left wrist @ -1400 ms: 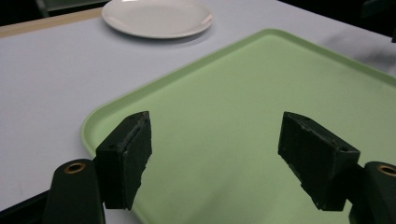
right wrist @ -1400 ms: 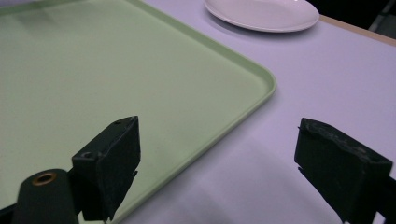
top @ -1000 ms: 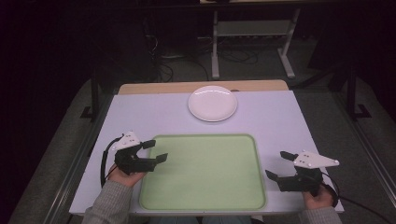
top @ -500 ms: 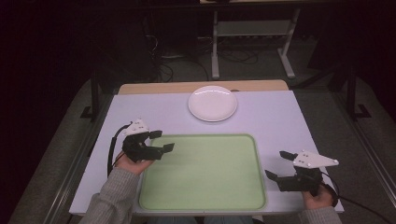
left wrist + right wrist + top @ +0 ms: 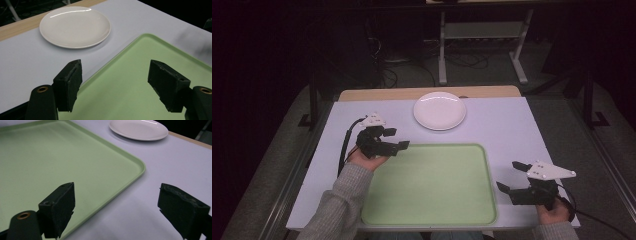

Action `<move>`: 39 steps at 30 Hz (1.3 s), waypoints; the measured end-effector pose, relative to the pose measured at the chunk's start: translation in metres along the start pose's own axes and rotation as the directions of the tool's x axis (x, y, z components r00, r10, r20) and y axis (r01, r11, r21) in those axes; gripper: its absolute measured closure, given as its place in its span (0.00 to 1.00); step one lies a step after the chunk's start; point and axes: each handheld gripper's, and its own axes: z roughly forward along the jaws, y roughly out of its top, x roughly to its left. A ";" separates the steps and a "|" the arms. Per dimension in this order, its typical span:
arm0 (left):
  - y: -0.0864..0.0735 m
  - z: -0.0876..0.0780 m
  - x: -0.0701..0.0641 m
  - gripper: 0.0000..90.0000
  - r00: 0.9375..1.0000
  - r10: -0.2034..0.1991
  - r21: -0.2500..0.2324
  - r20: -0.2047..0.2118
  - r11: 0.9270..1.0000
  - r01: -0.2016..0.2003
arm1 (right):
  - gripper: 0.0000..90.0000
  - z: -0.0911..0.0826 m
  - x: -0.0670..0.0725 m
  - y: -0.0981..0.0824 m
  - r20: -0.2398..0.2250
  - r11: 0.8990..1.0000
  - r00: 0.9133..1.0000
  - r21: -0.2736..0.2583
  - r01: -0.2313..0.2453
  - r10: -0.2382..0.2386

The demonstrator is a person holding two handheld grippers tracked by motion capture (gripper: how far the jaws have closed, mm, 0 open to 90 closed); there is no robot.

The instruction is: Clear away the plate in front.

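A white round plate [image 5: 439, 110] lies at the far middle of the table, with nothing on it. Nearer, a pale green tray [image 5: 432, 185] sits bare. My left gripper [image 5: 398, 139] hovers open over the tray's far left corner, jaws pointing right, toward the plate. In the left gripper view the gripper [image 5: 117, 82] spans the tray [image 5: 130, 75] edge, with the plate [image 5: 75, 26] ahead. My right gripper [image 5: 508, 176] stands open just off the tray's near right side. In its own view the gripper [image 5: 120, 210] straddles the tray [image 5: 62, 162] rim, and the plate [image 5: 138, 129] is far off.
The lavender tabletop [image 5: 522, 130] has a wooden strip [image 5: 427, 93] along its far edge. Beyond the table, in the dark, stand a metal stand [image 5: 482, 45] and floor cables [image 5: 392, 70]. Bare table lies right of the plate.
My left gripper has moved forward and a little right, from the tray's left edge to its far left corner, closer to the plate. The right gripper has stayed put.
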 end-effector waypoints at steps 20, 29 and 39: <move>0.036 0.042 0.017 0.32 0.999 -0.036 0.031 0.004 0.999 0.036 | 0.15 0.000 -0.002 0.001 -0.009 1.000 1.000 -0.006 0.000 0.000; 0.049 0.059 0.031 0.32 0.997 -0.070 0.055 -0.012 0.996 0.071 | 0.15 0.001 -0.003 0.001 -0.013 1.000 1.000 -0.005 0.005 -0.005; 0.068 0.080 0.047 0.33 0.990 -0.137 0.056 -0.034 0.989 0.139 | 0.15 0.001 -0.003 0.001 -0.013 1.000 1.000 -0.012 0.000 0.000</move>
